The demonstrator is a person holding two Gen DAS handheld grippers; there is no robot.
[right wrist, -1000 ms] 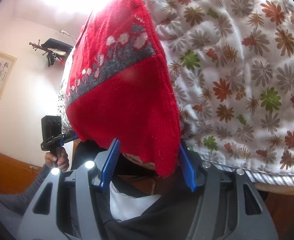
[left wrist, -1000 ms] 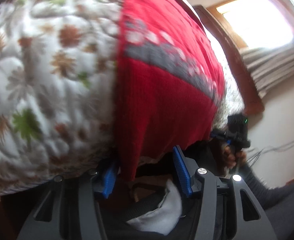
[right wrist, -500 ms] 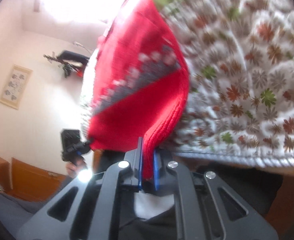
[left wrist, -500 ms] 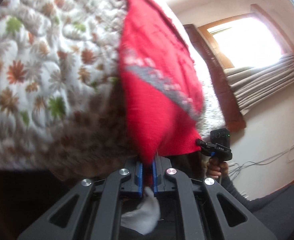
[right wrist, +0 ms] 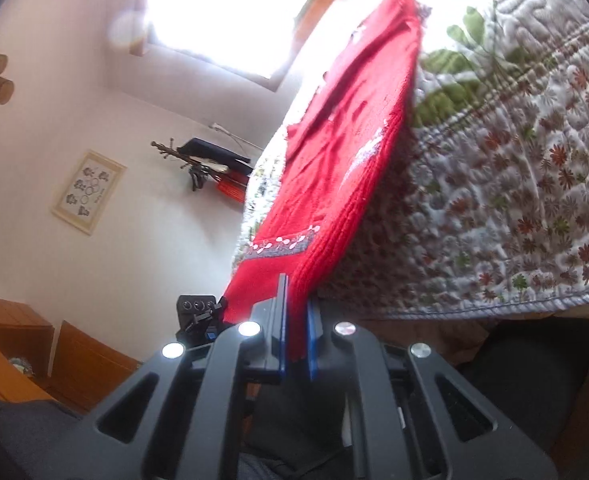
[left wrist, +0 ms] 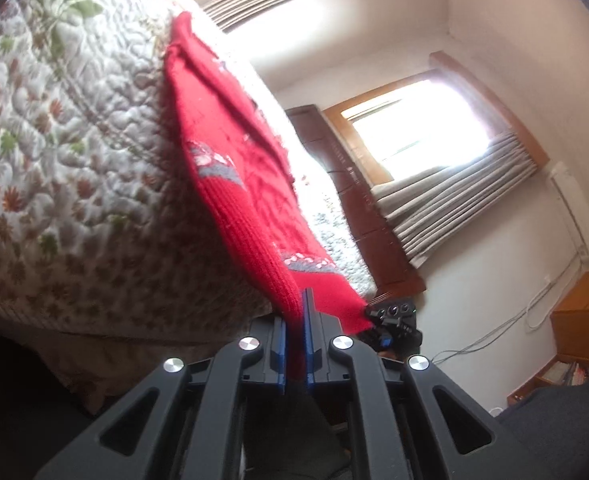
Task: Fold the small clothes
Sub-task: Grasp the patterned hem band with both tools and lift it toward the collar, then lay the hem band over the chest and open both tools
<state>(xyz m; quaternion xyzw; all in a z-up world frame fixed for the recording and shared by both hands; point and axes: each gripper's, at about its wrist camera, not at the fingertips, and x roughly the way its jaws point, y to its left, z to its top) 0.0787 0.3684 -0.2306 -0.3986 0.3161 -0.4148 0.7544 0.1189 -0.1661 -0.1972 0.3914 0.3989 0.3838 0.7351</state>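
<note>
A: Left gripper (left wrist: 293, 344). Blue fingers (left wrist: 279, 354) pressed nearly together, pinching the hem of the red knitted sweater (left wrist: 230, 168). Knit fills the narrow gap between the pads.

B: Same on the right gripper (right wrist: 294, 334). Its fingers (right wrist: 313, 340) are clamped on the other corner of the red hem; a fold of the sweater (right wrist: 342, 160) runs down between them.

A: Ahead of the left fingers the sweater rises as a stretched sheet. Grey band with pale figures crosses it near the hem and again higher up. Far end lies on the bed.

B: Confirmed from the right side. The cloth runs up and away from the fingers, its far end on the quilt (right wrist: 514, 184).

A: Quilt (left wrist: 54, 152) sits to the left of my fingers and behind the sweater: white, stitched, with brown and green flowers. Its edge hangs over the bed side.

B: Left of my fingers, beyond the hem, the other gripper's camera block shows, dark, touching the hem corner.

A: Mirror view here: the other gripper's block just right of my fingers, at the hem corner.

B: Further out: pale wall, framed picture (right wrist: 88, 192), coat rack (right wrist: 202, 164), bright window.

A: My side: curtains (left wrist: 462, 196), wooden headboard (left wrist: 358, 208), window (left wrist: 418, 132), a person's dark sleeve at the lower right.
</note>
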